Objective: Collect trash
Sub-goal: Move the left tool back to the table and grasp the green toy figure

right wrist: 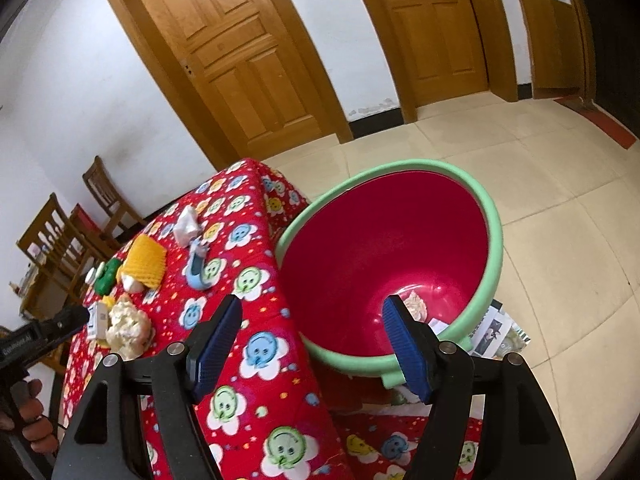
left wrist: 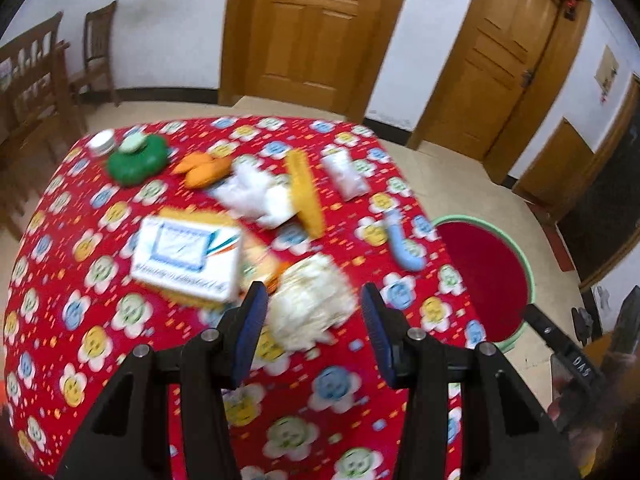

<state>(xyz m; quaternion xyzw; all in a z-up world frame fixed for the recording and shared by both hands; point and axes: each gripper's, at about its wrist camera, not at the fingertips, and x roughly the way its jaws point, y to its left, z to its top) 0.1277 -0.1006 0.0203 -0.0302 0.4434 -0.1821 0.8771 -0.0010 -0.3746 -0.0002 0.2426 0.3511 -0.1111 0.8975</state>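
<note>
A round basin with a red inside and a pale green rim [right wrist: 494, 216] stands on the tiled floor just beside the right edge of the table with the red flower-print cloth [left wrist: 120, 360]. In its bottom lies a crumpled off-white wad [right wrist: 416, 304], partly hidden by a blue pad.

The right gripper [right wrist: 312, 344] hangs over the table's edge and the basin's near rim, its jaws spread wide with nothing between them.

The left gripper [left wrist: 312, 332] hovers above the table near its front edge, jaws apart and empty, just over a crumpled cream paper wad [left wrist: 312, 300]. Left of the wad lies a white printed box [left wrist: 186, 256]. Towards the far edge lie crumpled white plastic [left wrist: 252, 188], a yellow ribbed piece [left wrist: 306, 192] and a green lidded dish [left wrist: 138, 160].
</note>
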